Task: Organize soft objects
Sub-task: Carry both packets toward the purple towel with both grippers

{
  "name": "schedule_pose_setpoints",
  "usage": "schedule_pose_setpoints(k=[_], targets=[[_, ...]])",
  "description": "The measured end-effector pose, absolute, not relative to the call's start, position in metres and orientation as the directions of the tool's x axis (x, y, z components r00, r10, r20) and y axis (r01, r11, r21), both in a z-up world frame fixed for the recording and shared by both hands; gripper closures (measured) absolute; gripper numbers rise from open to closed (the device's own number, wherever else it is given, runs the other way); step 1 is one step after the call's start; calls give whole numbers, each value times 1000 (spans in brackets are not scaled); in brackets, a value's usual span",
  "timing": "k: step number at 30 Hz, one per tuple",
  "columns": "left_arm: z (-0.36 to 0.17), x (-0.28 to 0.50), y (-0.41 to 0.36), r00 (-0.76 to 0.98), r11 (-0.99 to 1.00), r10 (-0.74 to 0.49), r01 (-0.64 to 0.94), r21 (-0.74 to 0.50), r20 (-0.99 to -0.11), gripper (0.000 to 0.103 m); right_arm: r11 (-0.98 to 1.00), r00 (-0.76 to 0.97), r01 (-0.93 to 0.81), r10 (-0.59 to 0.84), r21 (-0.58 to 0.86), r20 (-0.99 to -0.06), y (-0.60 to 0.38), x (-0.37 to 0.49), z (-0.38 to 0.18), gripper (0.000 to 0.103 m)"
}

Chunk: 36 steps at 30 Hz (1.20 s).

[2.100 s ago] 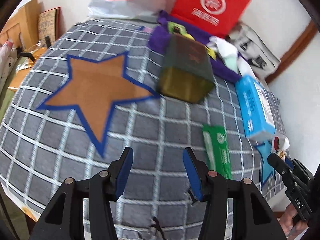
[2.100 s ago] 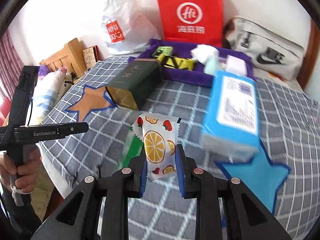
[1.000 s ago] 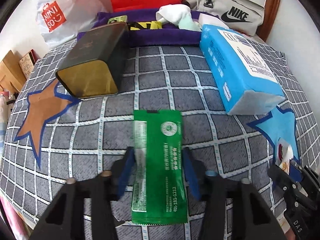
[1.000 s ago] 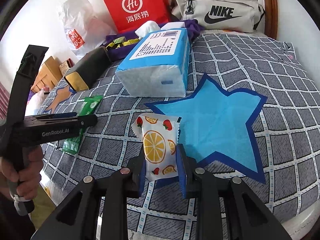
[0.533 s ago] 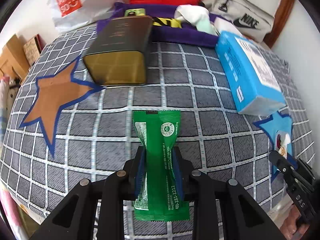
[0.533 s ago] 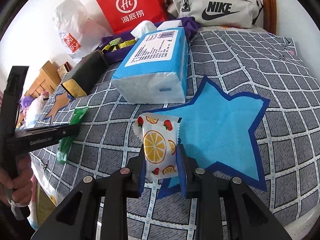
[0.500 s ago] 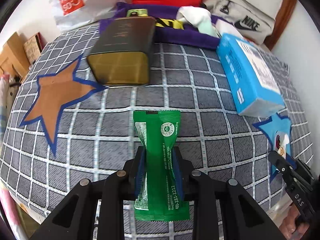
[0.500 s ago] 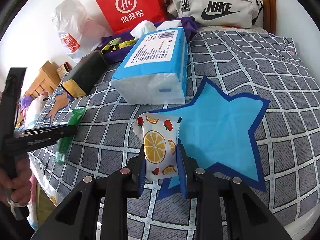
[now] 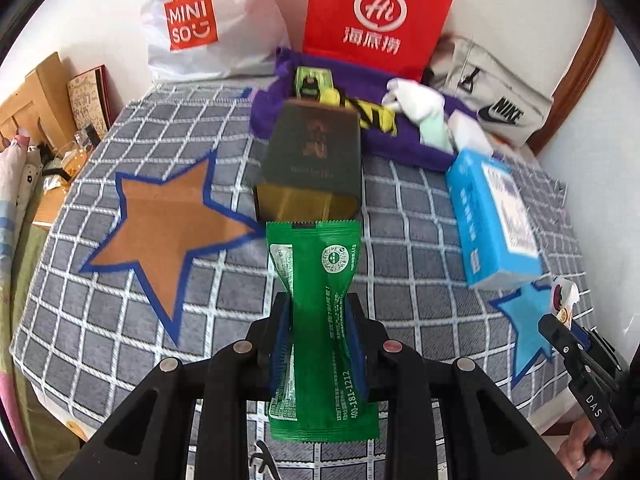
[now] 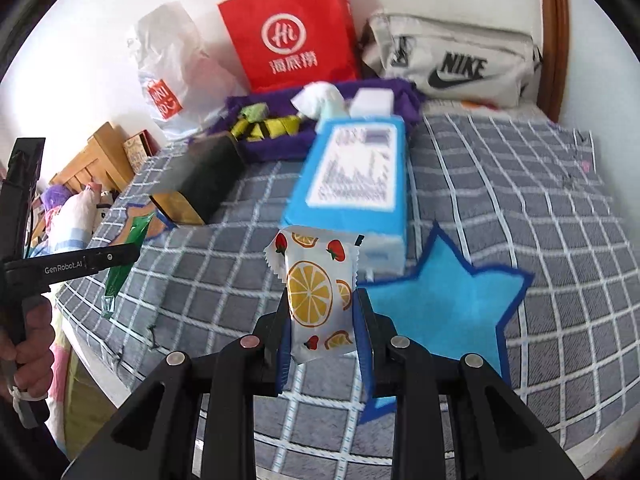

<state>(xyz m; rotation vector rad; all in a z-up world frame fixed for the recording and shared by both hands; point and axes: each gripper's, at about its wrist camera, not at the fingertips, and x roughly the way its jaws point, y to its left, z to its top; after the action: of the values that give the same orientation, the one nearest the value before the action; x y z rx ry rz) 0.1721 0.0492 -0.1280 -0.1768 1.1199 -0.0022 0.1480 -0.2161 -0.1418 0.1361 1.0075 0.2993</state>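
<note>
My left gripper (image 9: 319, 334) is shut on a green sachet (image 9: 320, 320) and holds it above the checked cloth, pointing at the dark green tin (image 9: 314, 168). My right gripper (image 10: 322, 330) is shut on a white packet with orange and strawberry prints (image 10: 316, 296), held above the cloth by the left point of the blue star (image 10: 440, 300). The blue tissue pack (image 10: 356, 180) lies just beyond it. The right gripper and its packet also show at the right edge of the left wrist view (image 9: 562, 300).
An orange star (image 9: 168, 224) lies left of the tin. A purple tray (image 9: 360, 128) with soft items stands at the back, before a red bag (image 9: 376, 20), a white Miniso bag (image 9: 200, 28) and a grey Nike pouch (image 10: 452, 64). The cloth's front edge is near.
My left gripper closed on the green sachet and lifted it off the cloth, swinging toward the tin. My right gripper kept hold of the fruit packet and shifted left off the blue star.
</note>
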Motion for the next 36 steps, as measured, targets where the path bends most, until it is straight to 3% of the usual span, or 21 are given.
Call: schedule_pose_setpoints(k=[18, 36], targets=[[-70, 207, 75, 566, 975, -153, -49, -219, -810, 77, 959, 615, -211, 281, 189, -737, -189, 190, -65, 75], [-55, 260, 77, 611, 976, -158, -23, -217, -776, 77, 971, 666, -200, 234, 132, -708, -191, 247, -49, 75]])
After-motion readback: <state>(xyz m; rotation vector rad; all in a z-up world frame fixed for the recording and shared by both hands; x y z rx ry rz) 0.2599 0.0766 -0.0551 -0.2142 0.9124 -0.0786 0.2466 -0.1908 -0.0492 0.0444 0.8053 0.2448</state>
